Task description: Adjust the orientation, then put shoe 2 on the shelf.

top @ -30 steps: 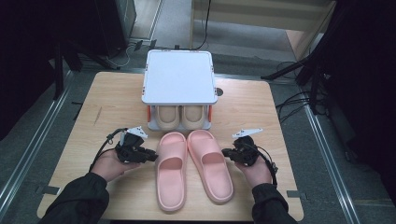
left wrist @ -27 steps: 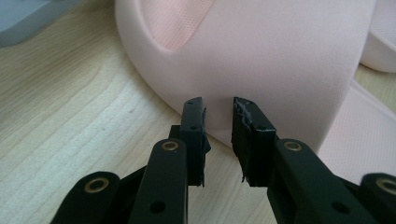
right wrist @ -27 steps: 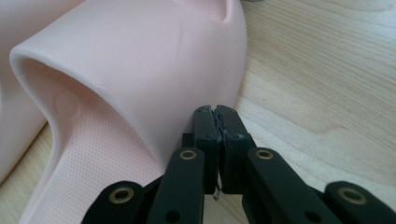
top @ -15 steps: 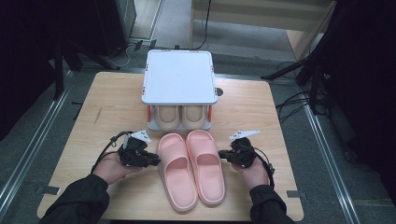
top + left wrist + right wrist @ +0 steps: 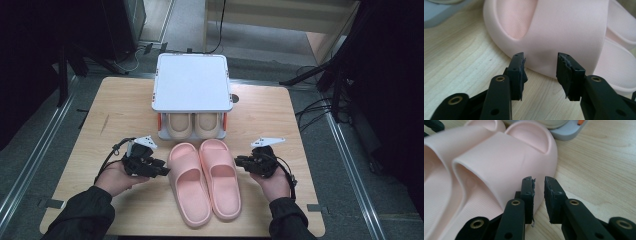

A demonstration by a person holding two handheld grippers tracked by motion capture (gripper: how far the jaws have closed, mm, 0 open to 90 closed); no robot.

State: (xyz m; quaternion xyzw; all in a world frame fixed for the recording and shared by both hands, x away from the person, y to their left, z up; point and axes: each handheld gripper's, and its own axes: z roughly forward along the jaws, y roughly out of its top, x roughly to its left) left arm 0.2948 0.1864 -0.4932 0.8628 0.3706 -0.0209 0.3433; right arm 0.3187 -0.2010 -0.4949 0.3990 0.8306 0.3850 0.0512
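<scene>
Two pink slippers lie side by side, toes toward the rack, at the front middle of the table: the left slipper (image 5: 187, 182) and the right slipper (image 5: 220, 177). My left gripper (image 5: 162, 170) sits at the left slipper's outer edge. In the left gripper view its jaws (image 5: 540, 66) have just been opening and stand open, with the strap (image 5: 564, 30) just beyond the tips and nothing between them. My right gripper (image 5: 240, 161) is beside the right slipper. Its jaws (image 5: 539, 187) have just opened to a narrow gap, empty, with the slipper's side (image 5: 499, 157) next to the left jaw.
A white-topped shoe rack (image 5: 191, 82) stands at the back middle of the wooden table (image 5: 115, 115), with a beige pair of slippers (image 5: 177, 125) on its lower shelf. Its grey base (image 5: 571, 130) lies just past the pink toes. Bare wood lies on both sides.
The two pink slippers have drawn closer together and now lie parallel. Both grippers stay at the slippers' outer sides, almost where they were.
</scene>
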